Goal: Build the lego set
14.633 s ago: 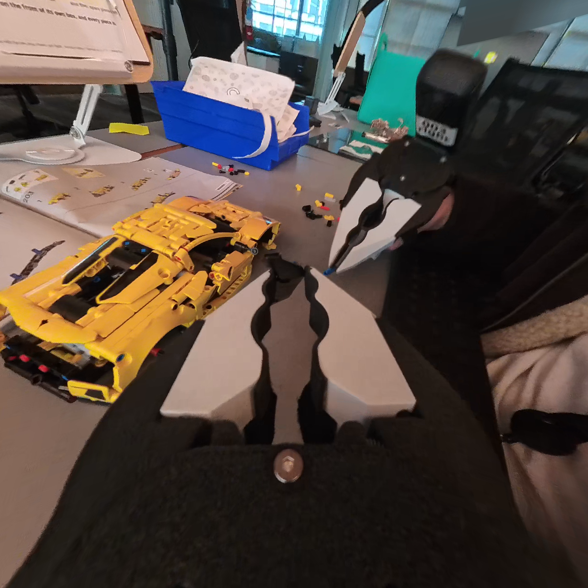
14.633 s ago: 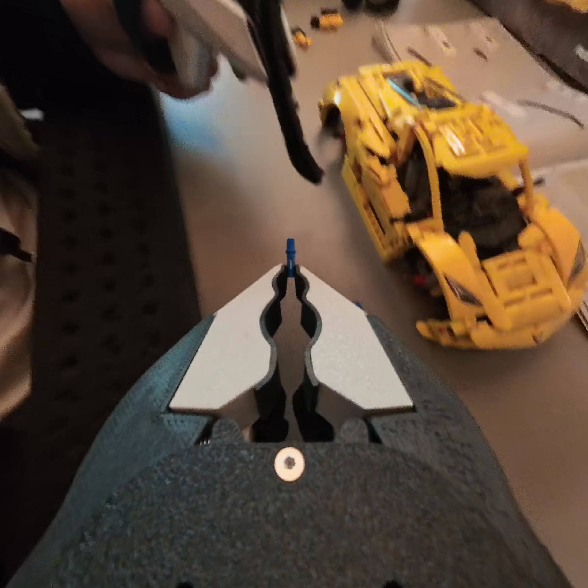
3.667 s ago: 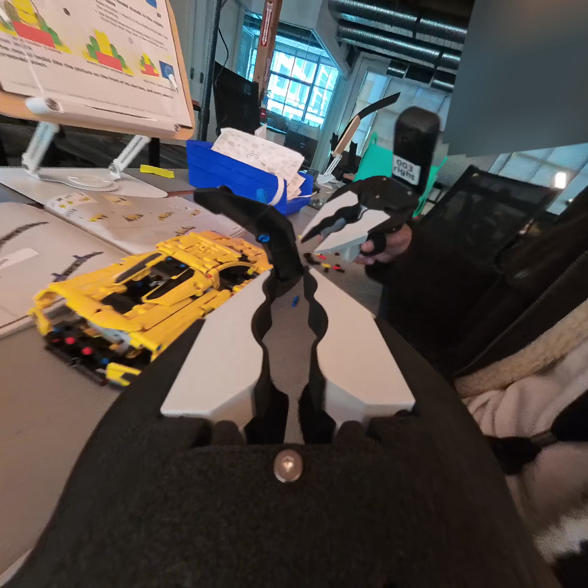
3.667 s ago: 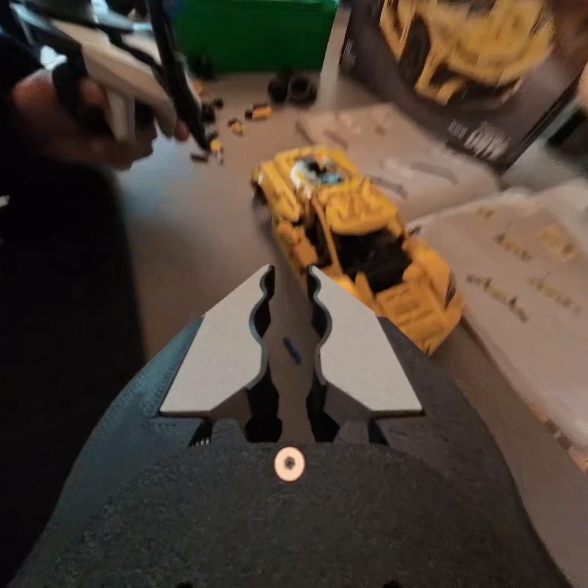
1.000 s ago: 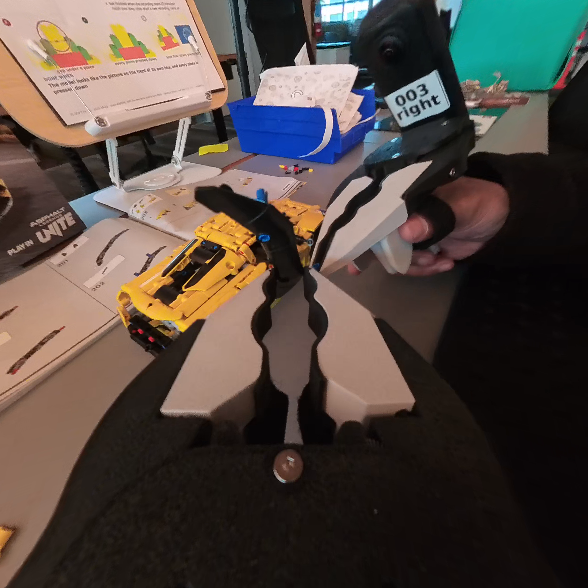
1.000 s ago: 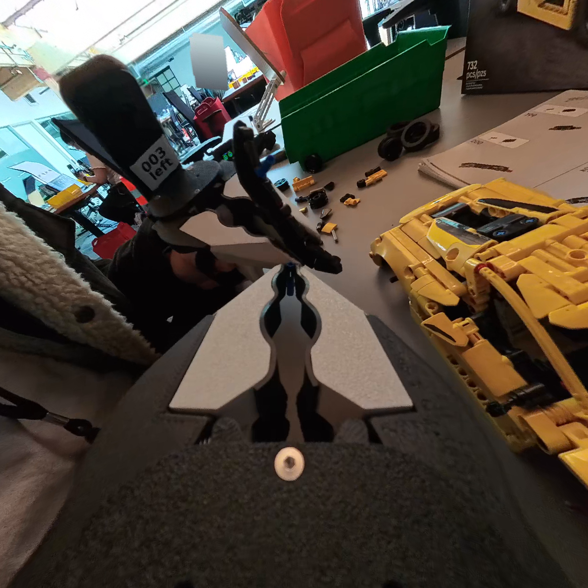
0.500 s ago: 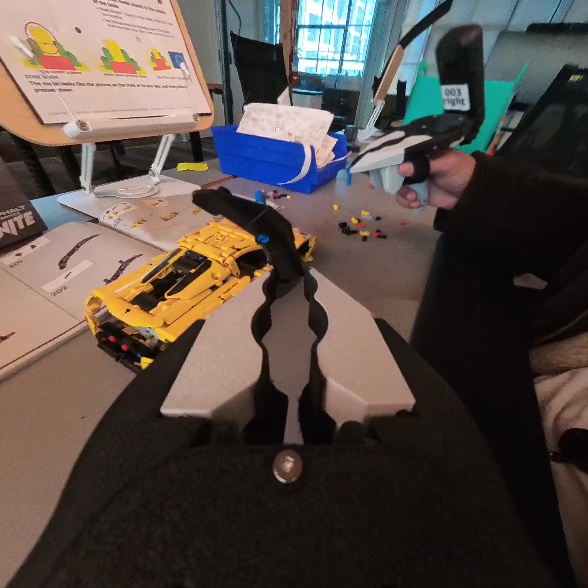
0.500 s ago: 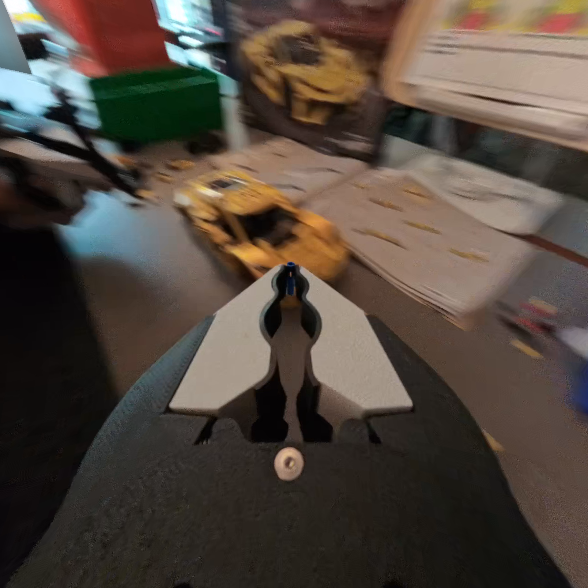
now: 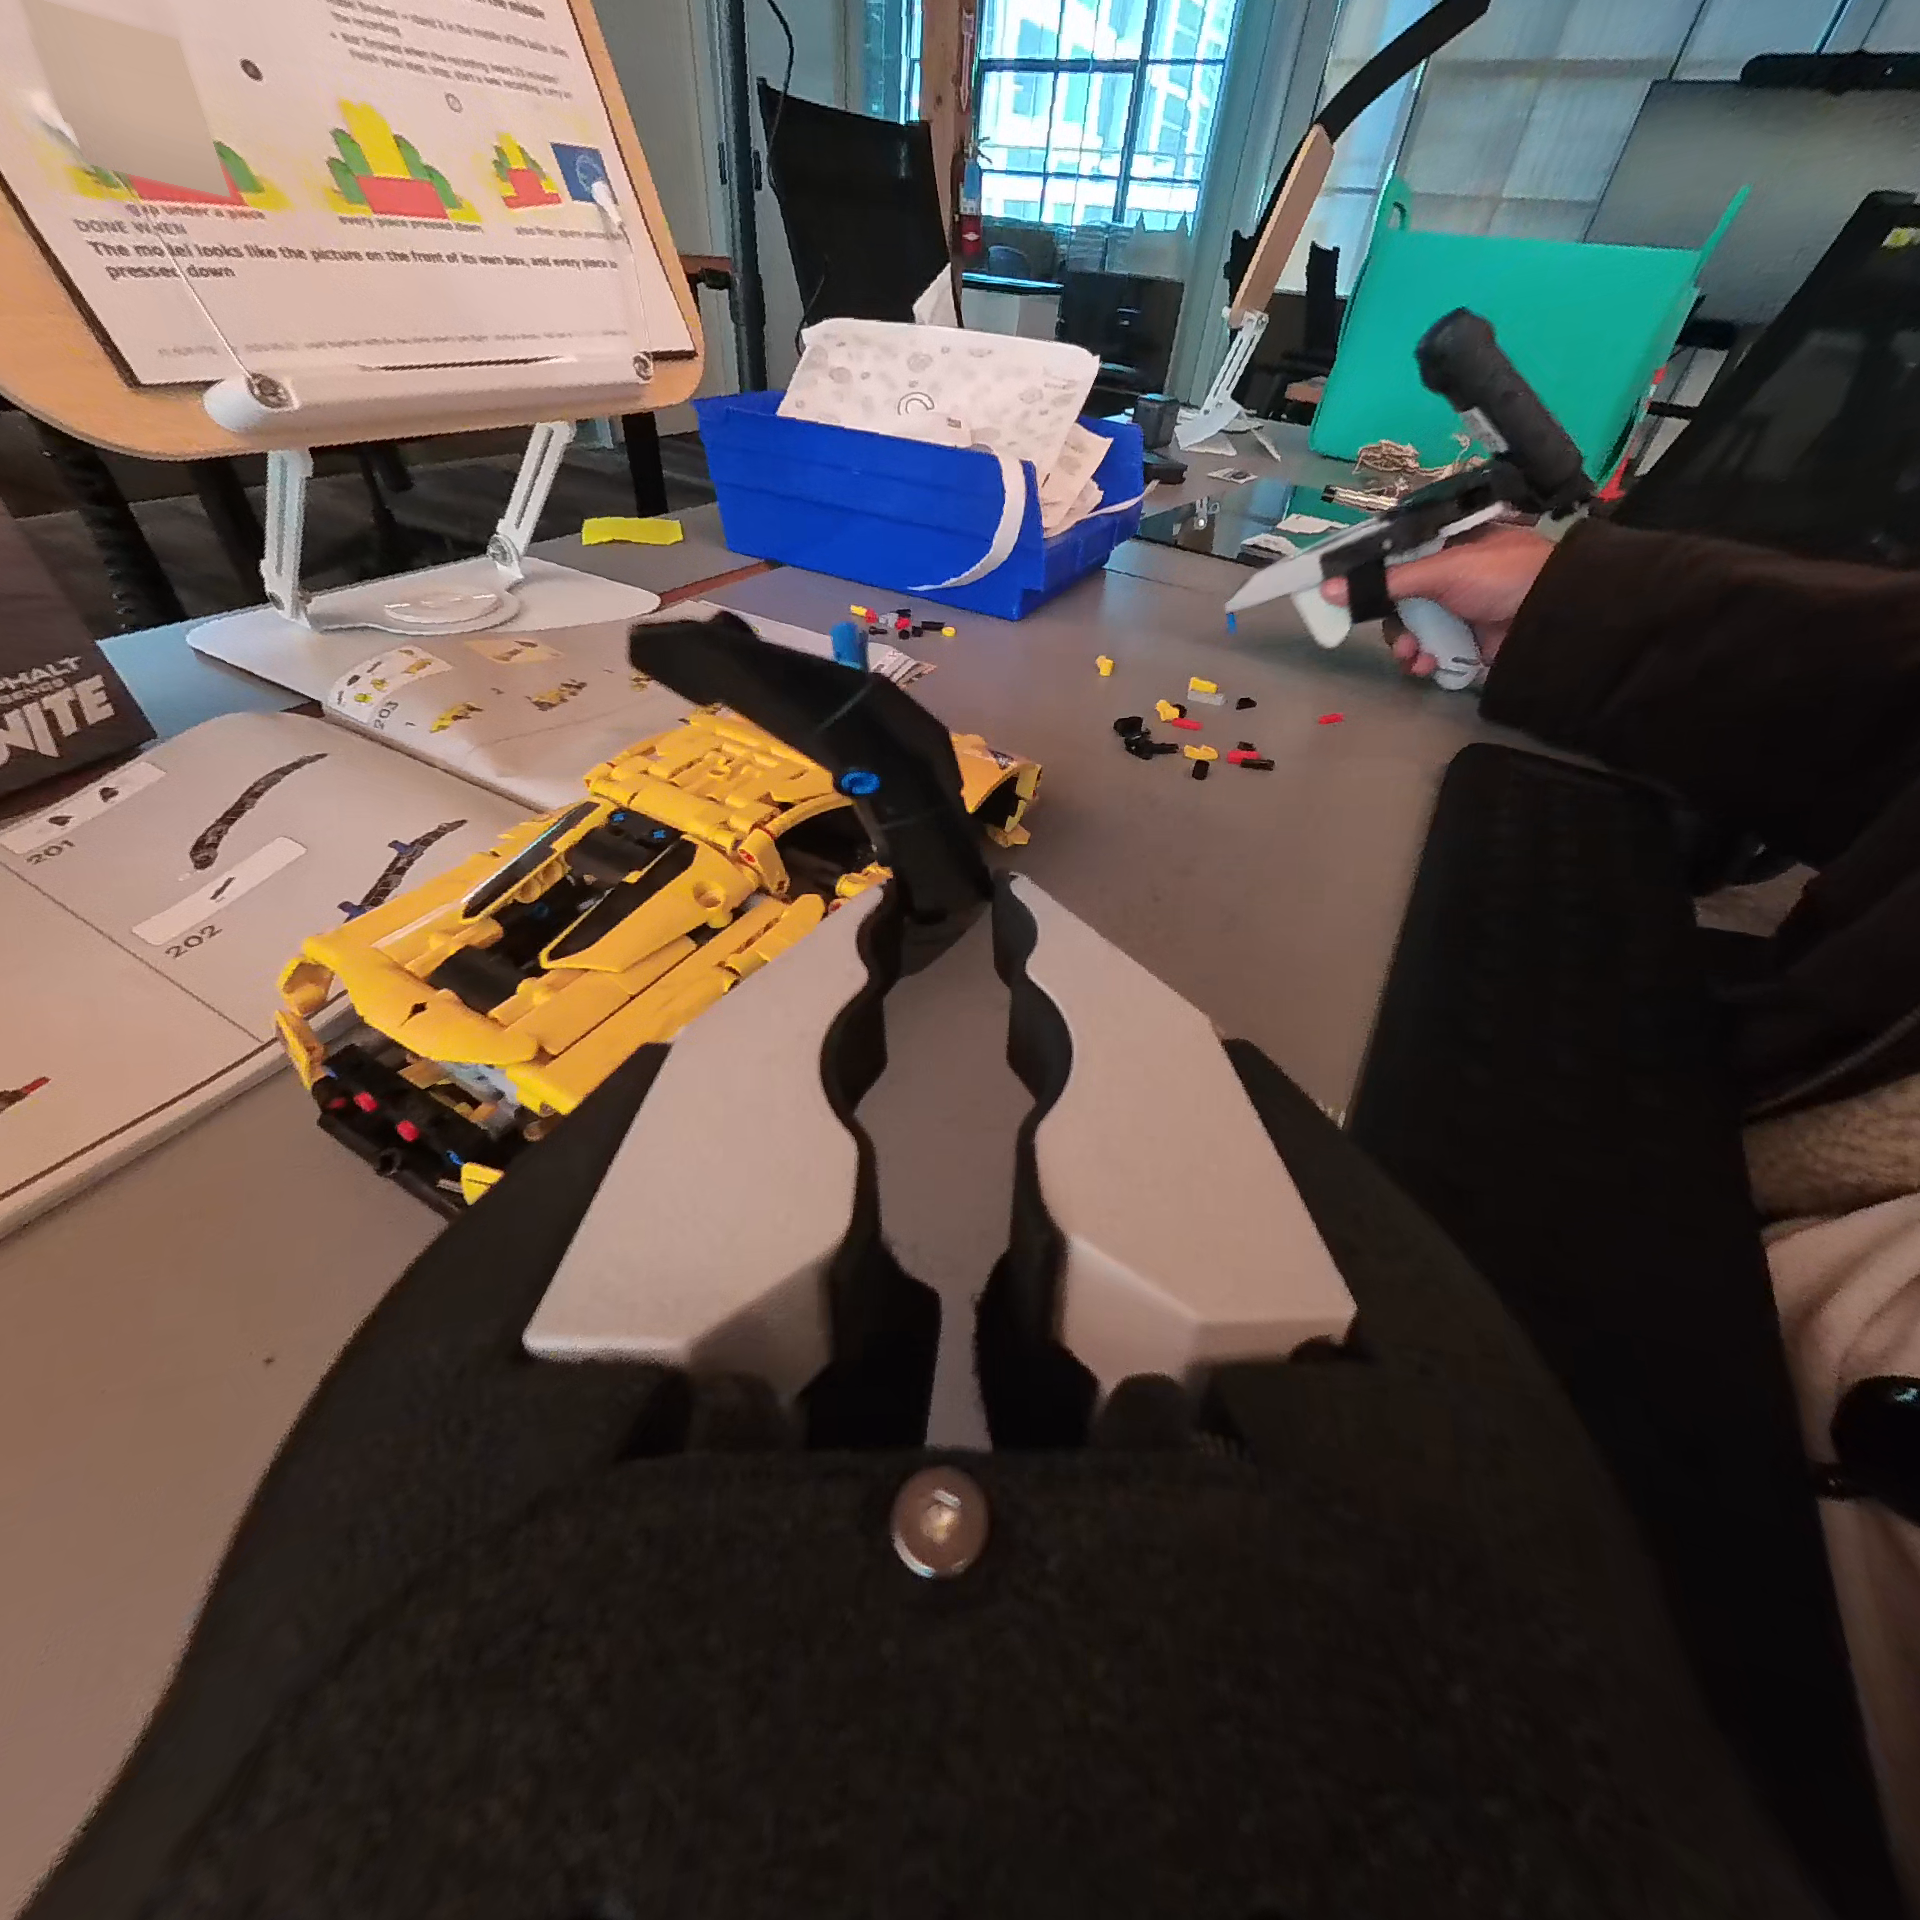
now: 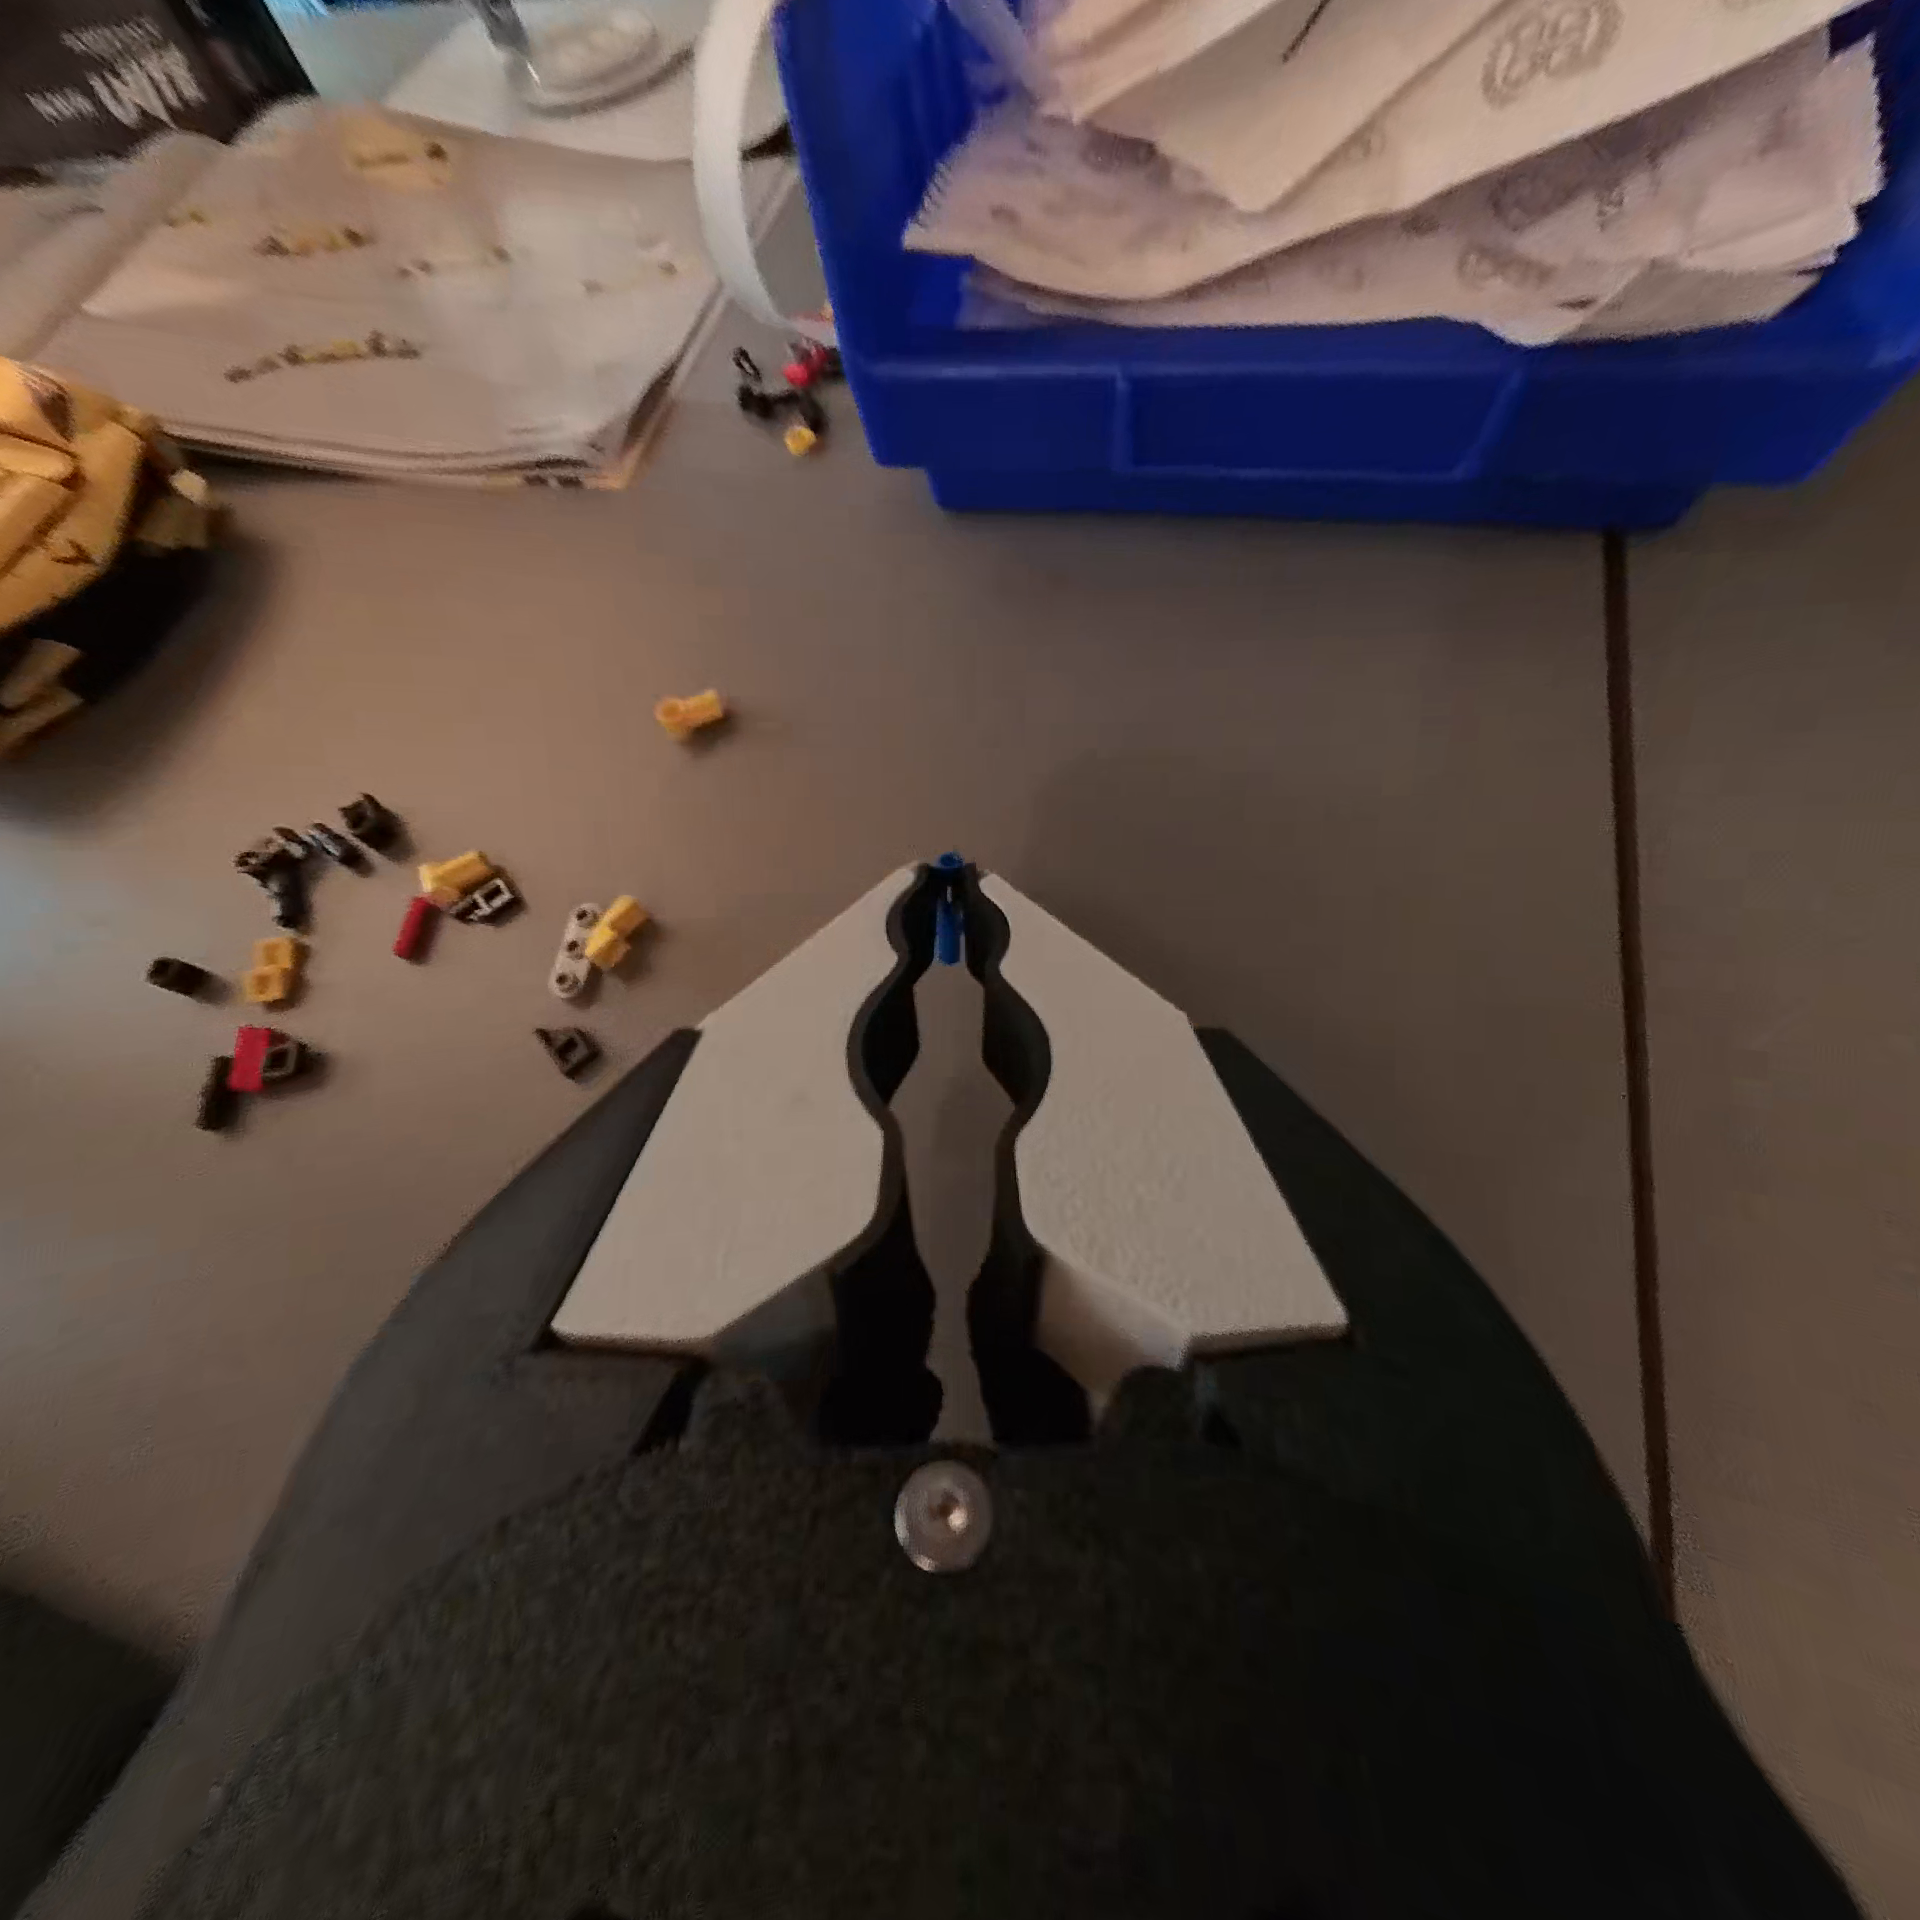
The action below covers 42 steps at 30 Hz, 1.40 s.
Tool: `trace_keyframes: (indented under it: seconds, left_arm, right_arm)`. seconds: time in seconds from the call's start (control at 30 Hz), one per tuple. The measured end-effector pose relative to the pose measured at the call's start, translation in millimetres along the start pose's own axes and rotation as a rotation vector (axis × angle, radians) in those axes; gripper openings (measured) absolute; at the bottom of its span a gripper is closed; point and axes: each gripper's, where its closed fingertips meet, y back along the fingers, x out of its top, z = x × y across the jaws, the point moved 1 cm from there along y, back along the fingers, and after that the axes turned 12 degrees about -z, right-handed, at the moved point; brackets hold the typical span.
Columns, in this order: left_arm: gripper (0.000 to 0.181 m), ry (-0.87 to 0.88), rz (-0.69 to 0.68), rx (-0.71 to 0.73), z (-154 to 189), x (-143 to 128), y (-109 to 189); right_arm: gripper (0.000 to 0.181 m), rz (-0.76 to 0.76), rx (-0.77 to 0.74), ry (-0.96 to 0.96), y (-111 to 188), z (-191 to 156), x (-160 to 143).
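Note:
My left gripper [image 9: 940,899] is shut on a curved black lego panel [image 9: 821,743] with blue pins in it, held up above the yellow lego car [image 9: 613,904] on the grey table. My right gripper [image 10: 945,883] is shut on a small blue pin [image 10: 947,914] at its fingertips, over the table near loose small pieces [image 10: 436,935]. In the left wrist view the right gripper [image 9: 1242,603] shows far right, held by a hand, the blue pin [image 9: 1231,621] at its tip. A corner of the car [image 10: 62,540] shows at the left of the right wrist view.
A blue bin [image 9: 883,509] with paper bags stands at the back; it also fills the top of the right wrist view [image 10: 1351,436]. Instruction booklets [image 9: 156,894] lie left of the car. A document stand [image 9: 343,343] stands behind. Loose pieces [image 9: 1195,738] lie right of the car. The gap from one gripper's tips to the other's is roughly 50 cm.
The right gripper has swung away from the black panel, to the right and down toward the table by the blue bin, still holding the blue pin. The left gripper has hardly moved.

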Motion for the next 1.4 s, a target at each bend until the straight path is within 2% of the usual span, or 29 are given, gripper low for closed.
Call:
trace_keyframes:
  seconds: [0.1,0.33,0.43,0.5,0.53,0.6,0.67,0.73,0.8,0.87,0.93,1.0,1.23,1.4]
  left_arm:
    - [0.017,-0.012,-0.006,0.001,1.5,-0.5,-0.6]
    - [0.017,-0.009,-0.001,-0.008,2.7,-0.1,0.2]
    - [0.017,-0.006,-0.001,-0.006,2.1,-0.1,0.3]
    - [0.017,-0.007,-0.002,-0.009,2.7,-0.4,-0.3]
    - [0.017,-0.006,-0.009,-0.014,3.3,-1.3,-1.5]
    - [0.017,-0.014,-0.013,-0.019,5.4,-0.8,-3.4]
    - [0.017,-0.02,-0.009,-0.033,9.1,0.5,-5.6]
    - [0.017,-0.028,-0.016,-0.026,9.6,0.2,-7.4]
    - [0.017,-0.027,-0.015,-0.027,10.0,0.6,-7.6]
    - [0.017,-0.024,-0.011,-0.03,10.6,0.9,-6.4]
    - [0.017,-0.033,-0.009,-0.022,11.1,0.8,-5.1]
    - [0.017,-0.043,-0.008,-0.011,10.9,0.9,-4.2]
    - [0.017,-0.09,-0.031,0.002,15.4,-1.3,-7.3]
    - [0.017,-0.138,-0.062,0.045,14.5,-4.9,-10.1]
  right_arm:
    - [0.004,-0.07,-0.071,0.02,-6.3,6.4,-6.5]
    - [0.004,-0.076,-0.088,0.022,-8.5,6.0,-5.8]
    - [0.004,-0.072,-0.084,0.017,-7.3,5.7,-5.2]
    - [0.004,-0.029,-0.019,0.016,-5.1,-6.9,3.0]
    - [0.004,0.002,0.081,0.0,-1.5,-27.6,12.8]
    - [0.004,0.062,0.366,-0.019,10.3,-97.0,40.5]
    - [0.004,0.082,0.643,0.033,22.3,-189.2,59.2]
    - [0.004,0.055,0.836,0.197,28.1,-290.4,54.2]
    - [0.004,0.023,0.925,0.346,23.0,-377.4,36.5]
    - [0.004,0.034,0.894,0.42,6.9,-430.6,26.6]
    - [0.004,0.082,0.879,0.442,-2.3,-458.0,27.2]
    - [0.004,0.116,0.847,0.45,-6.6,-466.7,29.1]
    - [0.004,0.157,0.735,0.499,-12.8,-463.8,29.1]
    - [0.005,0.156,0.745,0.484,-17.4,-466.4,25.3]
